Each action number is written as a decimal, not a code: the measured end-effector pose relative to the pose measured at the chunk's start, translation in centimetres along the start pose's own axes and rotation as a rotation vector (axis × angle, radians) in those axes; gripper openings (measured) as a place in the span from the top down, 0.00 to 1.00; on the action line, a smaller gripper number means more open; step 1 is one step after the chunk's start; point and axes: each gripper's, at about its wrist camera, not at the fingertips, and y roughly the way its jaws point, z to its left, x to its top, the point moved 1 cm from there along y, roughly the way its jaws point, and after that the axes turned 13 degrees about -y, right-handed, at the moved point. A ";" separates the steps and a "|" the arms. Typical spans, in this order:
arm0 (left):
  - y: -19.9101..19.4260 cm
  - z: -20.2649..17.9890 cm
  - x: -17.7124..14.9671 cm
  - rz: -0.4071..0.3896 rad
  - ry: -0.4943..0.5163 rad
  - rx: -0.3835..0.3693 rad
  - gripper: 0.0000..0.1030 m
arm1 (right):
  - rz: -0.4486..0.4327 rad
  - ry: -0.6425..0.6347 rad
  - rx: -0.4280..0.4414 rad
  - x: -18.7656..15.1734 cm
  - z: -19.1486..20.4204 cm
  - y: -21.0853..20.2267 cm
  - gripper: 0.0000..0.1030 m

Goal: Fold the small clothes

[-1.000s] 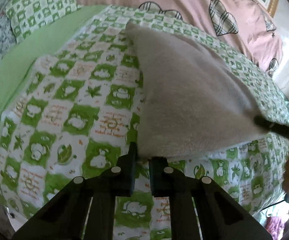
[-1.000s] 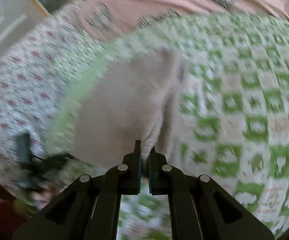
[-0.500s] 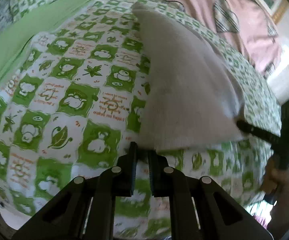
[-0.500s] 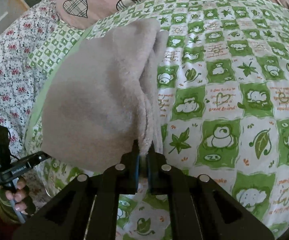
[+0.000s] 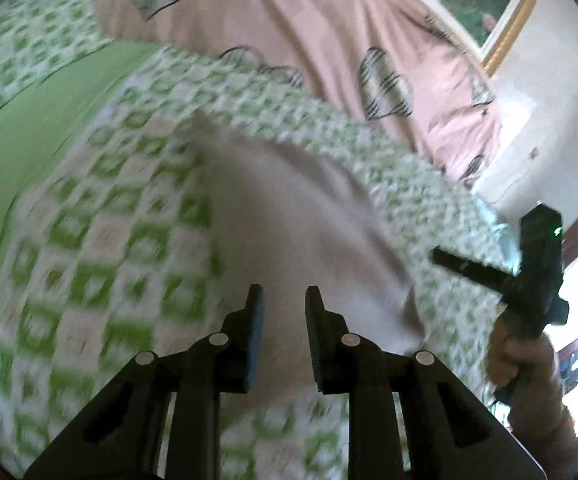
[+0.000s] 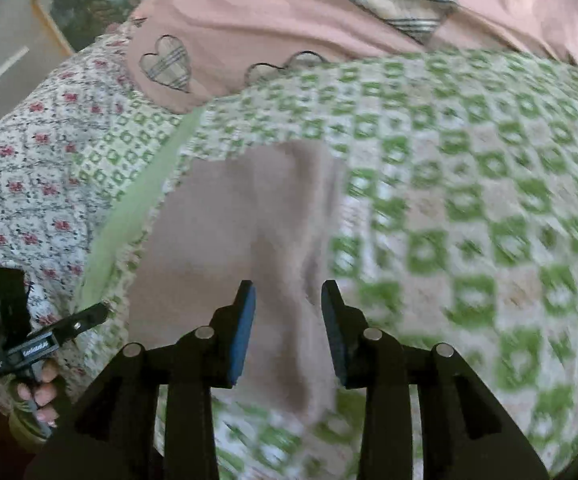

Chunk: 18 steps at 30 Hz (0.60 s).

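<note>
A beige fleecy small garment (image 5: 289,216) lies folded flat on the green-and-white checked bed cover (image 5: 101,216). My left gripper (image 5: 280,300) is open and empty, just above the garment's near edge. In the right wrist view the garment (image 6: 225,224) lies ahead, with its folded edge on the right side. My right gripper (image 6: 289,294) is open and empty over its near end. Each gripper also shows in the other's view, the right one (image 5: 537,264) and the left one (image 6: 29,340). Both views are motion-blurred.
A pink quilt with checked hearts (image 5: 297,28) lies across the far side of the bed. A floral sheet (image 6: 29,168) and a plain green strip (image 5: 37,108) border the checked cover. A framed picture (image 5: 485,4) hangs on the wall behind.
Both grippers have opened and let go of the garment's near edge. The garment has dropped flat onto the cover. Both grippers have pulled back and tilted up.
</note>
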 end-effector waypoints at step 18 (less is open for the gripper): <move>8.2 1.1 2.1 0.064 0.036 0.055 0.87 | 0.117 0.038 0.019 0.5 -2.7 8.9 0.93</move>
